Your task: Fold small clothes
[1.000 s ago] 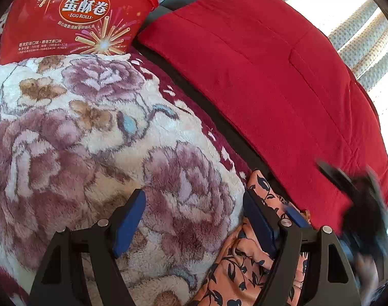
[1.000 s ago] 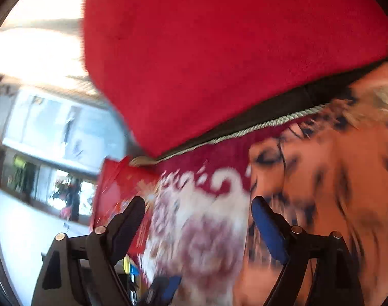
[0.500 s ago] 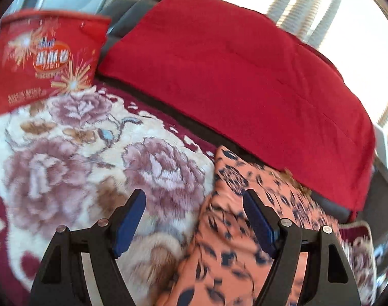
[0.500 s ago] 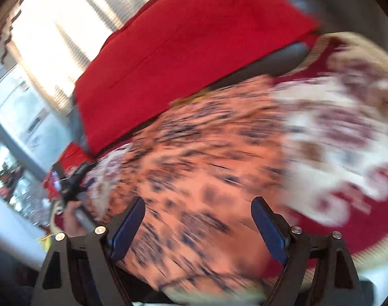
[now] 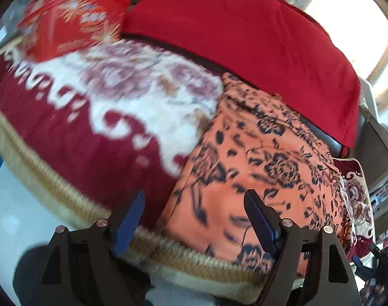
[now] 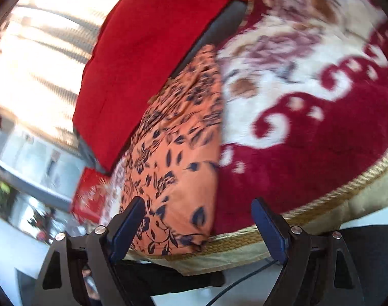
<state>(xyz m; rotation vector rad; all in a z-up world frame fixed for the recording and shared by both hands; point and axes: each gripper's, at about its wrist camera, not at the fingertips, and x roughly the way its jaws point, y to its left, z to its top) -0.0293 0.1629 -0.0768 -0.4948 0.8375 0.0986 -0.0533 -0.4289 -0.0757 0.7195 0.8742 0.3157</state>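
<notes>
Orange garment (image 5: pixel 257 168) lies long axis away from me — near hem between my left claw (image 5: pixel 194 219) and right claw (image 6: pixel 197 227), both wide open, empty.

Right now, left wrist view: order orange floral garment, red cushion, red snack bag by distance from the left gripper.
From the left gripper:
1. Orange floral garment, just ahead, right of centre.
2. Red cushion, behind the garment, upper right.
3. Red snack bag, far upper left.

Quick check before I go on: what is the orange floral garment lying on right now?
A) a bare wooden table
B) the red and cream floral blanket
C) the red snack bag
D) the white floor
B: the orange floral garment lies spread flat on the red and cream floral blanket, its near edge reaching the blanket's gold braided border, and both grippers hover open above it.
</notes>
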